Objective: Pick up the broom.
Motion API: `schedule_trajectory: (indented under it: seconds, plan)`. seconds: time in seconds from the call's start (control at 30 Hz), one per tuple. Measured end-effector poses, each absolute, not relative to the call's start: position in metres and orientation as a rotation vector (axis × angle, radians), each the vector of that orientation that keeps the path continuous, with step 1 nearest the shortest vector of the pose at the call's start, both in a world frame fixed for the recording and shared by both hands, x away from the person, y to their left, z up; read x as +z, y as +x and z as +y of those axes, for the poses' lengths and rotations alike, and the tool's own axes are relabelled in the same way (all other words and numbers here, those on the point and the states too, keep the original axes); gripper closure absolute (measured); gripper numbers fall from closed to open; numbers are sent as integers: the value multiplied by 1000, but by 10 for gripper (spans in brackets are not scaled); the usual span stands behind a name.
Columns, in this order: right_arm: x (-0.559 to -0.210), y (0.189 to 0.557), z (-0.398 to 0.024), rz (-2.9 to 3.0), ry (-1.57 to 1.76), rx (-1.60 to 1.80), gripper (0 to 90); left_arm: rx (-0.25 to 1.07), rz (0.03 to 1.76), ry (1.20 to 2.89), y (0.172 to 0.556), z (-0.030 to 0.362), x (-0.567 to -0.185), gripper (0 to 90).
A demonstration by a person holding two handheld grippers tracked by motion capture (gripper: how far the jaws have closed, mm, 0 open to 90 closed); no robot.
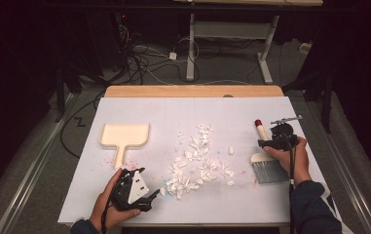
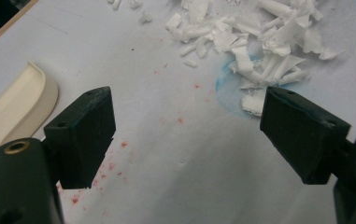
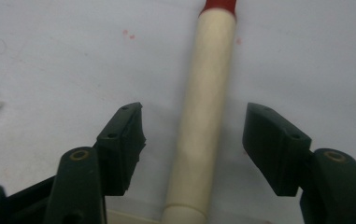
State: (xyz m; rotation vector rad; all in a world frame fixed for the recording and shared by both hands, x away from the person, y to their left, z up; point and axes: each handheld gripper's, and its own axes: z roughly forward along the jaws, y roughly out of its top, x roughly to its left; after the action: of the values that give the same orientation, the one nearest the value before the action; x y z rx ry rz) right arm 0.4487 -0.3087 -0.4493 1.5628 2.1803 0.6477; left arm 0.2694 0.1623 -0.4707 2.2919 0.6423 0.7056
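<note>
While the jaws straddle the handle, aim first, then squeeze:

R fingers: one pad (image 3: 122, 140) each side of the brush handle (image 3: 202, 116), gaps both sides, nothing gripped yet; about half open.
R gripper (image 1: 276, 142): sits over the handle at 3 o'clock on the table; judged step = grab the brush.
Grip tip: handle lies a bit nearer the pad at 9 o'clock in the right gripper view, so centre it w/ the jaws before closing, else it may roll or skew.
Grip spot: mid-handle, between red tip (image 1: 258, 123) at 12 o'clock end and grey bristles (image 1: 269, 171) at 6 o'clock end; prob. best balance for sweeping.
L fingers: pads (image 2: 84, 135) wide apart, holding nothing.
L gripper (image 1: 146, 195): low at 7 o'clock on the table, just beside the scraps.
Dustpan (image 1: 124, 136): at 9 o'clock, untouched, handle toward the person.
Paper scraps (image 1: 197, 163): loose pile at centre, between dustpan & brush.
Table sheet (image 1: 173, 109): white, w/ red specks and a blue smudge.
</note>
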Motion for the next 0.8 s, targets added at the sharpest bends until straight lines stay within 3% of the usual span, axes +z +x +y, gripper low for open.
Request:
schedule_trajectory:
  seconds: [0.1,0.17,0.23,0.27,0.4,0.8]
  plan:
    - [-455,452,-305,2197,1577,623,434,710,640,2289,268,163,-470,173]
    - [-455,452,-303,2202,1561,630,501,710,639,2294,267,162,-470,173]
    - [-456,451,-302,2207,1545,639,604,709,634,2298,267,162,-470,173]
    - [-456,451,-304,2196,1539,676,701,708,633,2298,267,161,-470,173]
    - [-459,450,-316,2192,1585,790,711,701,642,2296,268,160,-471,173]
    - [-456,443,-303,2179,1407,702,713,697,632,2304,269,157,-471,173]
